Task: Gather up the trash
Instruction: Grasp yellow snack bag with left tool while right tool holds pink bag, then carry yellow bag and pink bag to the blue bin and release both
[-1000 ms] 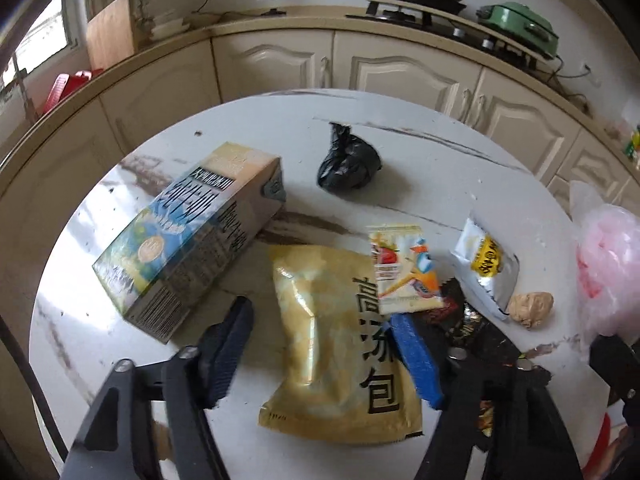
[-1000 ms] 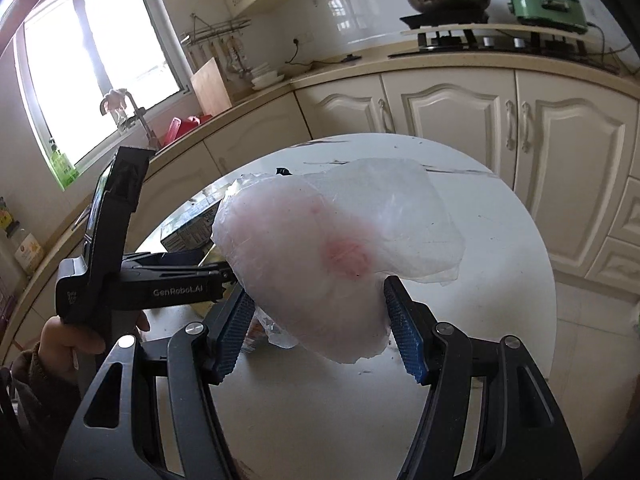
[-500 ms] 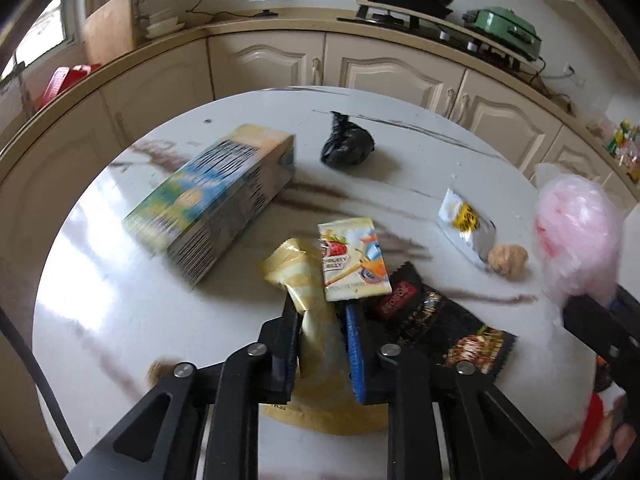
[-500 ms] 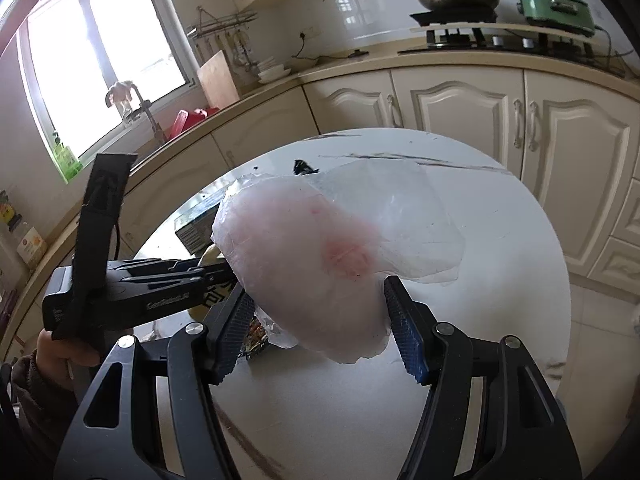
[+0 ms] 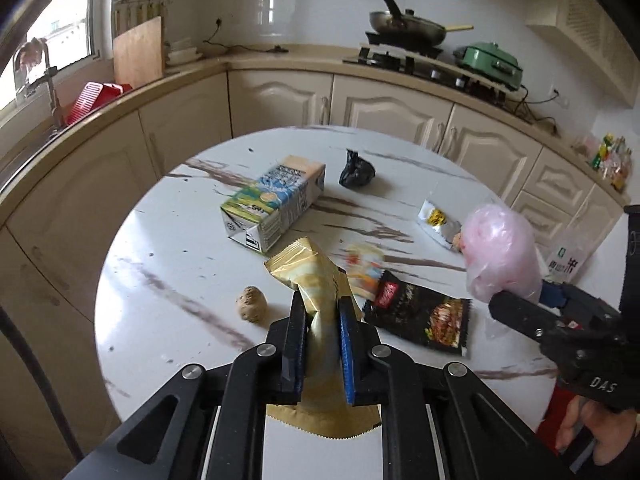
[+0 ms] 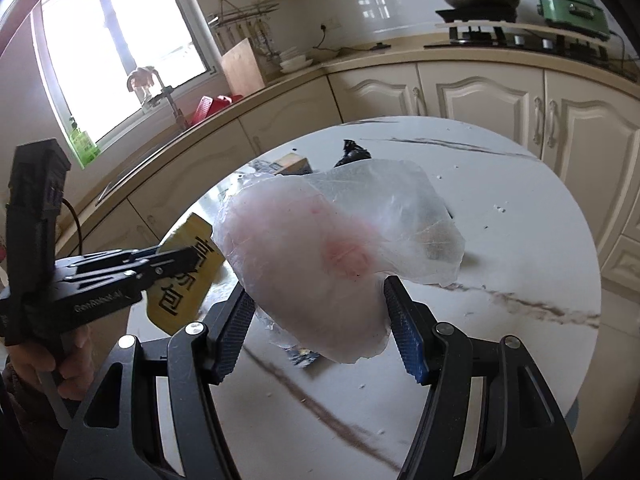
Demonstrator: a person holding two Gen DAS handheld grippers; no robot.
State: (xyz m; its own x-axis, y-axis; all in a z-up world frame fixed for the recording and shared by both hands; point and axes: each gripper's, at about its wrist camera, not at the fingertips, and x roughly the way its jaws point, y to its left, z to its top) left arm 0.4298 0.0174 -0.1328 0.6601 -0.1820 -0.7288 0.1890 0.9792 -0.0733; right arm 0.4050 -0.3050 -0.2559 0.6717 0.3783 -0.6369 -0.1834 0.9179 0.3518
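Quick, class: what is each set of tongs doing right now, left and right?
Left tongs: closed on the gold snack packet, lifted off the table.
Right tongs: holding the pink plastic bag between wide-set fingers.

My left fingers [image 5: 322, 338] pinching the gold pouch [image 5: 316, 276] above the bench [image 5: 180, 240].

The pouch is crumpled between my two pads, its top end rising toward the milk carton [image 5: 274, 204], which lies on its side. A small brown lump [image 5: 251, 303] sits just left of my fingers; a dark snack wrapper [image 5: 420, 318] lies flat to their right. Farther back rest a black bag [image 5: 357, 174] and a silver-yellow packet [image 5: 438, 220]. At right, my right gripper [image 5: 532, 300] holds a pink plastic bag [image 5: 500, 254].
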